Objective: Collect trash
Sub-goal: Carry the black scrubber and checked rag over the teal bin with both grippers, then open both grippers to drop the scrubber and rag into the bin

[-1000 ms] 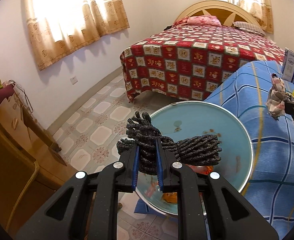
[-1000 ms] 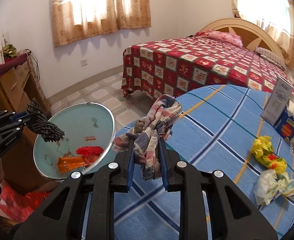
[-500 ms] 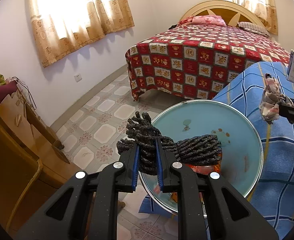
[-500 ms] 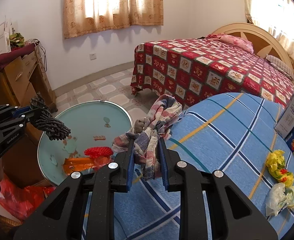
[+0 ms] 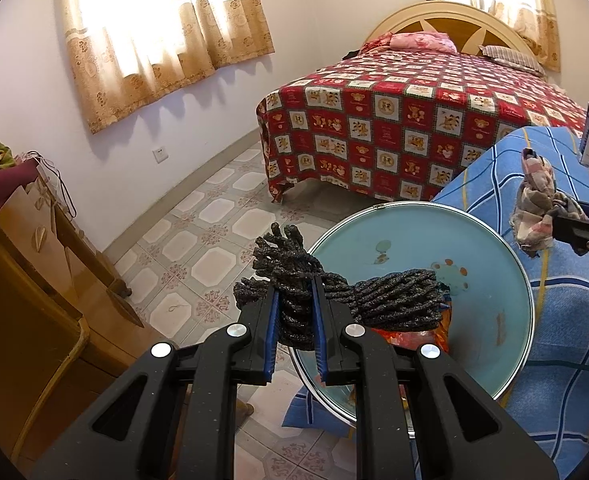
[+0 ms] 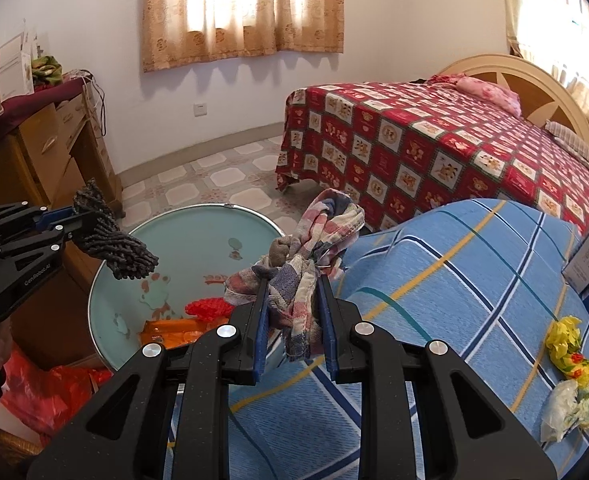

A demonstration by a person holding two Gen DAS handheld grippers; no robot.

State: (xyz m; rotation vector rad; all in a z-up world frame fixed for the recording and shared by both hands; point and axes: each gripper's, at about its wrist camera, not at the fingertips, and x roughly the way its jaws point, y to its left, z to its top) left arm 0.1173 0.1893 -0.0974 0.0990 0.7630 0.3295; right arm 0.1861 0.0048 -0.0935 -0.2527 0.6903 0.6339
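While both grippers' fingers pinch rags, yellow wrappers litter the blue cloth beside the basin.

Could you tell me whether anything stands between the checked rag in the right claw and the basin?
Nothing visible does. The checked rag hangs at the near rim of the basin; the dark cord bundle hangs over the far side.

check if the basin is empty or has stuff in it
Not empty. The basin holds an orange wrapper and a red crumpled piece at its low side; the rest is bare.
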